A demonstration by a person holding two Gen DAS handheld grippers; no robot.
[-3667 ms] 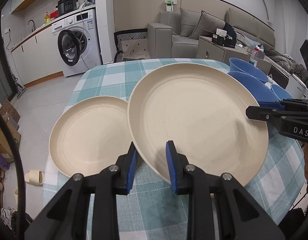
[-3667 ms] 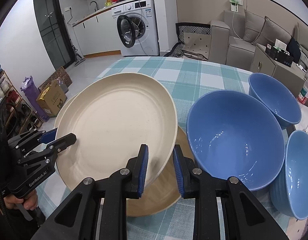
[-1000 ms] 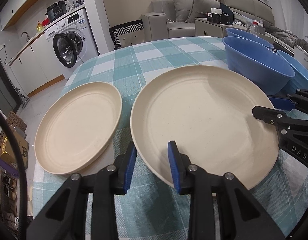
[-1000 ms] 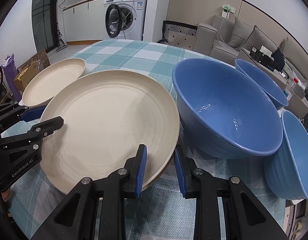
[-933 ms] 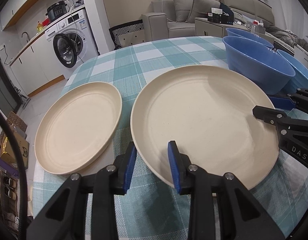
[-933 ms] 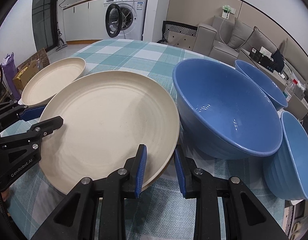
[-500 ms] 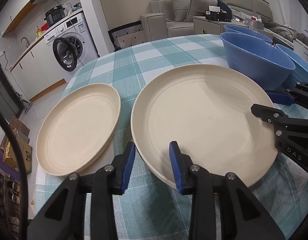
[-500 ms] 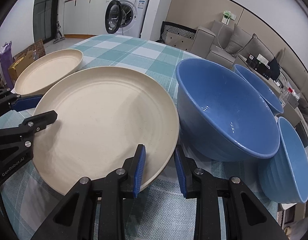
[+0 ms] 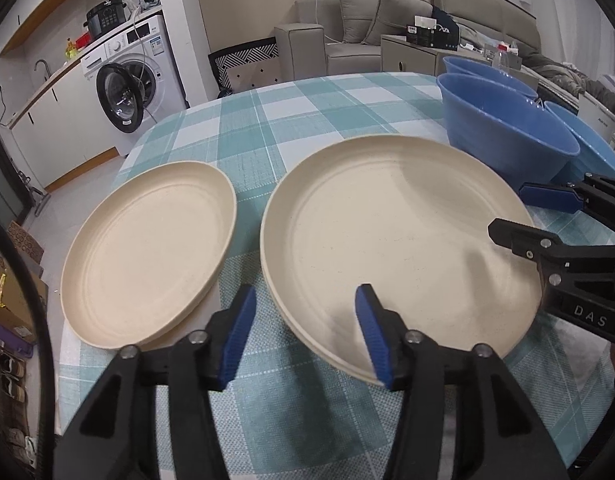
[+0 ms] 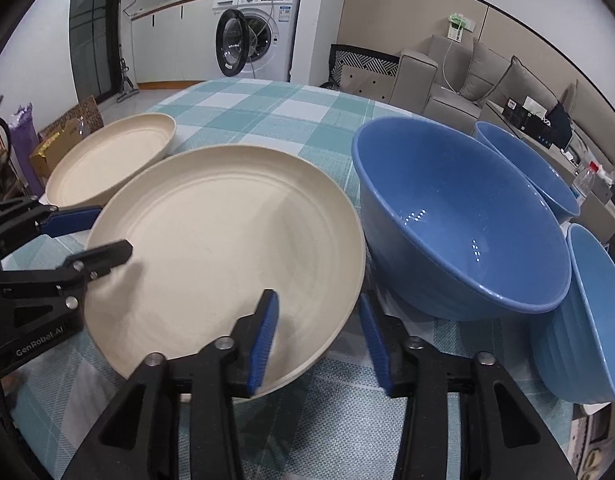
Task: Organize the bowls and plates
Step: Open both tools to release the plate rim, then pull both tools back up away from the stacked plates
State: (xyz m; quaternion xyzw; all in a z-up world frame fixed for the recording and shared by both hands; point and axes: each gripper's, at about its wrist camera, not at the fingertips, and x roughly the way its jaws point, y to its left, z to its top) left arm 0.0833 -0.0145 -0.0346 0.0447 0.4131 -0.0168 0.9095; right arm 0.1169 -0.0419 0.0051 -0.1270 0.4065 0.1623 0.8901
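A large cream plate [image 9: 391,236] lies on the checked tablecloth [image 9: 307,120], stacked on another cream plate whose rim shows under it. It also shows in the right wrist view [image 10: 223,248]. My left gripper [image 9: 303,332] is open, its jaws straddling the plate's near-left rim. My right gripper [image 10: 317,340] is open, straddling the plate's near-right rim. A smaller cream plate [image 9: 147,252] lies to the left. Three blue bowls [image 10: 455,220] stand to the right.
The table edge runs close to the left of the small plate [image 10: 107,160]. A washing machine [image 9: 131,92] and a grey sofa [image 9: 387,28] stand beyond the table. A clear bottle [image 10: 587,176] stands behind the bowls.
Both grippers have opened and let go of the large plate. It was lowered from a tilted, raised hold and now lies flat on the plate beneath.
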